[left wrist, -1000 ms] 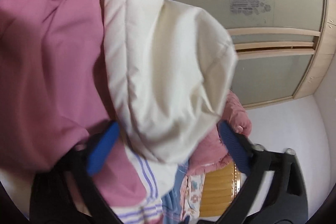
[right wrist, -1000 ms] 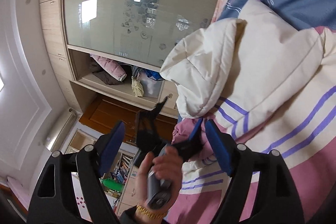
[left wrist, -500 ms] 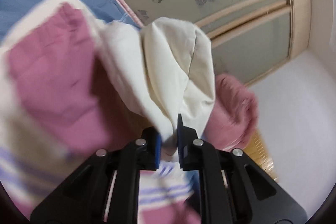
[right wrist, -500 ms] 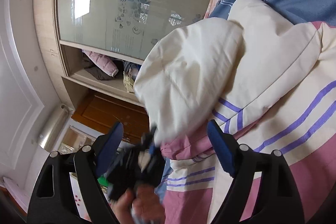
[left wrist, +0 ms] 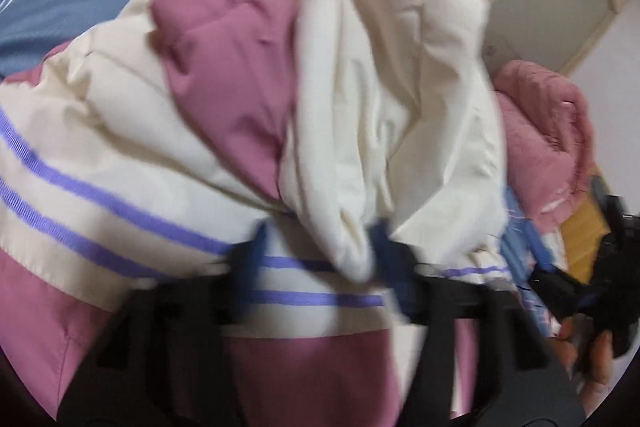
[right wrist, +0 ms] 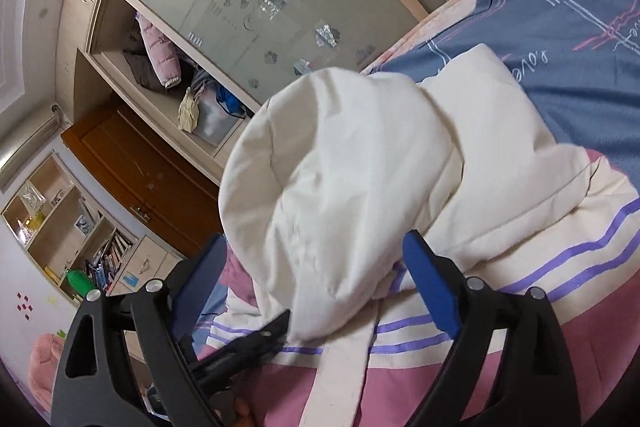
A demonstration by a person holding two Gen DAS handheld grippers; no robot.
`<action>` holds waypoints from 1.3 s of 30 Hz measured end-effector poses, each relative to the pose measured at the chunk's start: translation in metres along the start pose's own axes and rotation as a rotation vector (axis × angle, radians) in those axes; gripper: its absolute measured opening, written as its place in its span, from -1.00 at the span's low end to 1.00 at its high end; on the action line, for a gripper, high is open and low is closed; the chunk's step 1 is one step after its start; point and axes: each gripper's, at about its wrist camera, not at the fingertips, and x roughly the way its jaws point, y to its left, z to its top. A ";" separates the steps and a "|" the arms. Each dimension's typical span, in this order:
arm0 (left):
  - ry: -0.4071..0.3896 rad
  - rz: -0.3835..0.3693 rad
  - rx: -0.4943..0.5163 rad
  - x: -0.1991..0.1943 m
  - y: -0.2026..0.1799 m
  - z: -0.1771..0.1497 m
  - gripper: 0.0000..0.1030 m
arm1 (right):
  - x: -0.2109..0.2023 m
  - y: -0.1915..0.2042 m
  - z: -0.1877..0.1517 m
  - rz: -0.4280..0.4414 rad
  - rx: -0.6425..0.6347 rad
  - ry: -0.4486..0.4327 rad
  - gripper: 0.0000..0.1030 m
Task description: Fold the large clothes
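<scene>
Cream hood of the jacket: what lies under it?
Under the cream hood lies the jacket's purple-striped cream body and pink lower panel, resting on a blue bedspread. Whatever sits directly beneath the hood is covered.

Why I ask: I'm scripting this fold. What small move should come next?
Probably close the right gripper on the cream hood. Its jaws stand open with the hood bunched between them, not yet flat on the jacket, and the blurred left gripper looks open too.

Motion blurred the left gripper (left wrist: 320, 251); the cream hood (left wrist: 384, 115) hid whether its fingers touched cloth.
</scene>
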 end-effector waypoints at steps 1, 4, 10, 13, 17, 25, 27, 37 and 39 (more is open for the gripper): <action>-0.026 -0.009 0.024 -0.009 -0.006 0.002 0.96 | 0.000 0.000 -0.001 0.000 -0.001 0.003 0.74; -0.086 0.053 0.083 -0.028 -0.016 0.000 0.96 | -0.002 0.003 0.001 -0.014 -0.026 -0.007 0.74; -0.214 0.118 0.171 -0.108 -0.034 -0.013 0.96 | -0.021 0.031 -0.001 -0.082 -0.173 -0.055 0.74; -0.264 0.178 0.294 -0.151 -0.047 -0.039 0.96 | -0.036 0.046 -0.010 -0.134 -0.266 -0.076 0.87; -0.314 0.244 0.385 -0.191 -0.057 -0.069 0.96 | -0.068 0.067 -0.025 -0.166 -0.344 -0.099 0.92; -0.312 0.253 0.477 -0.234 -0.060 -0.107 0.96 | -0.139 0.092 -0.084 -0.241 -0.544 -0.144 0.97; -0.305 0.260 0.485 -0.239 -0.060 -0.114 0.96 | -0.156 0.094 -0.101 -0.258 -0.577 -0.153 0.97; -0.275 0.234 0.468 -0.253 -0.051 -0.139 0.96 | -0.185 0.084 -0.135 -0.272 -0.561 -0.153 0.97; -0.285 0.234 0.480 -0.254 -0.053 -0.141 0.96 | -0.187 0.086 -0.136 -0.276 -0.567 -0.163 0.97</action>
